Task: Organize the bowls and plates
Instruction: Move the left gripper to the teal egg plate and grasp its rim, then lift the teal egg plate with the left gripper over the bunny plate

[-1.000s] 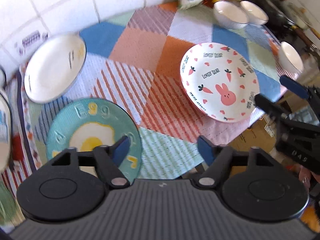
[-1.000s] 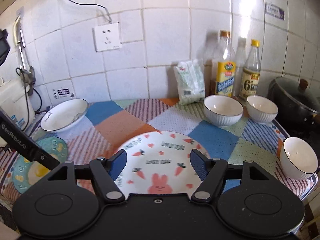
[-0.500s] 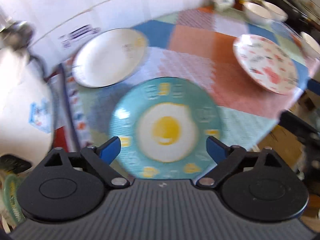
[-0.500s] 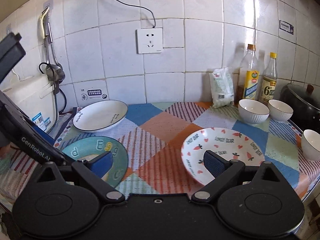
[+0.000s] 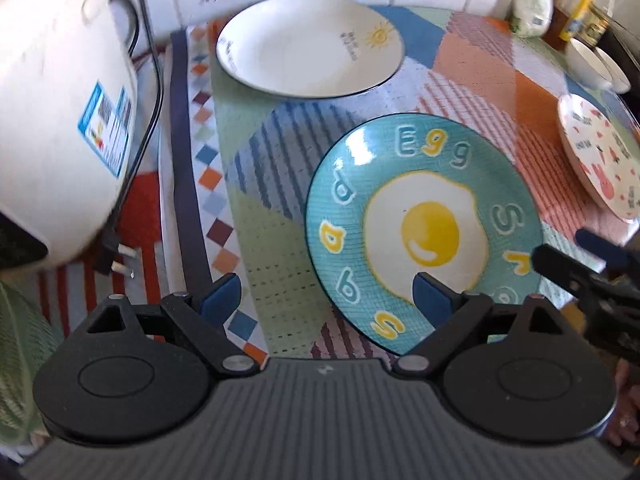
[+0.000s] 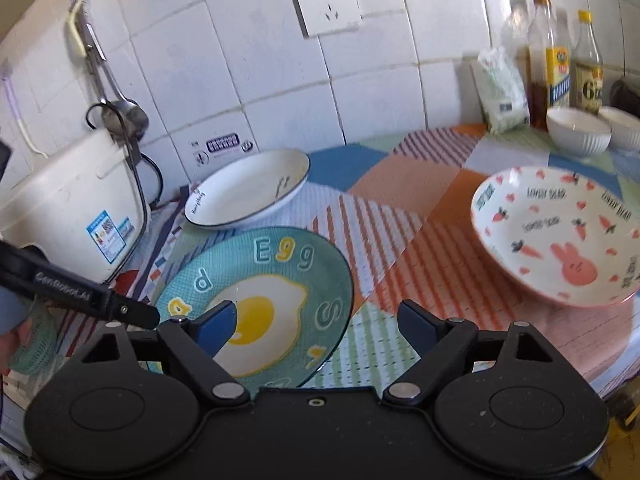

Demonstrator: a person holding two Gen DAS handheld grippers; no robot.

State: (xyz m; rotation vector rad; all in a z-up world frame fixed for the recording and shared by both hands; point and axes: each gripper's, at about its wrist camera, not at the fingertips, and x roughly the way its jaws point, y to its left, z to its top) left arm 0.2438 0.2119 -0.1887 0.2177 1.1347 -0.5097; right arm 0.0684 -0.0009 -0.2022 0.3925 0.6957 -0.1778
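Observation:
A teal plate with a fried-egg picture lies near the front edge of the patchwork cloth; it also shows in the right wrist view. Behind it sits a white plate. A pink rabbit plate lies to the right. Two white bowls stand at the back right. My left gripper is open, above the teal plate's left edge. My right gripper is open, above the teal plate's right edge.
A white rice cooker with its cord and plug stands at the left. Bottles and a bag stand against the tiled wall at the back right. A ladle hangs on the wall.
Both grippers have swung left, from the rabbit plate toward the teal egg plate. The left gripper has moved nearer the rice cooker. Both stay open.

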